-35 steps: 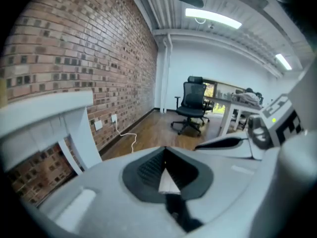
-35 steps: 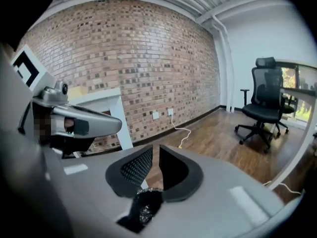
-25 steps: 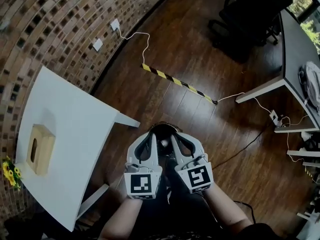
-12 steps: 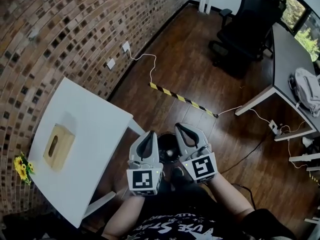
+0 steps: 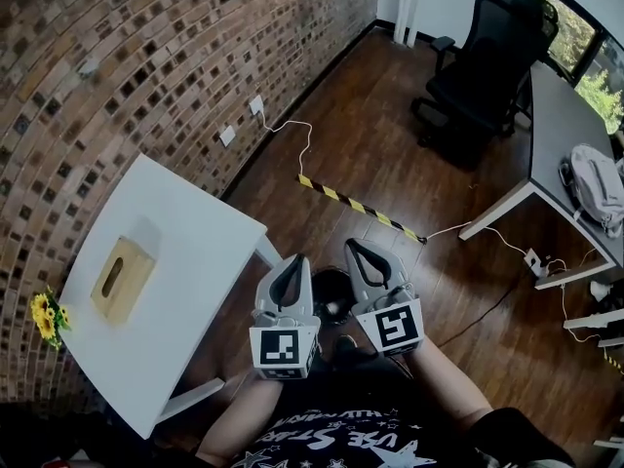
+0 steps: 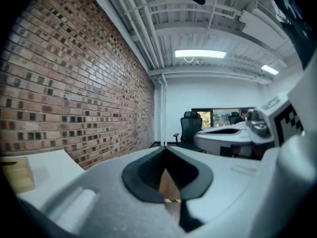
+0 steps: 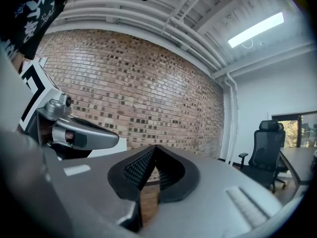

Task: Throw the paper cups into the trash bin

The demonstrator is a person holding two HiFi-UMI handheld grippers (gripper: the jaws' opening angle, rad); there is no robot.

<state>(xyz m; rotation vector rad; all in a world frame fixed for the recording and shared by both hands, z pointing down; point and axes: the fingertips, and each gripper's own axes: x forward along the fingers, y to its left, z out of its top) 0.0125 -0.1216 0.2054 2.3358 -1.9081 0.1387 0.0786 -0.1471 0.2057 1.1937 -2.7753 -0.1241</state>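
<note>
In the head view my two grippers are held side by side, pointing away from me over the wooden floor. The left gripper (image 5: 292, 264) and the right gripper (image 5: 361, 250) both have their jaws together with nothing between them. Between and below them stands a round black trash bin (image 5: 329, 286) with something small and white (image 5: 335, 308) inside; I cannot tell that it is a paper cup. The left gripper view shows its shut tips (image 6: 166, 150) aimed level across the room. The right gripper view shows shut tips (image 7: 154, 148) facing the brick wall.
A white table (image 5: 185, 261) stands left of the bin with a wooden tissue box (image 5: 122, 279) and yellow flowers (image 5: 46, 317). A yellow-black cable cover (image 5: 356, 206) crosses the floor ahead. A black office chair (image 5: 483, 61) and a grey desk (image 5: 570, 125) are at the far right.
The head view has lifted, so more of the wall and room shows and the table sits further right. Both grippers stay shut, side by side over the bin, slightly further apart.
</note>
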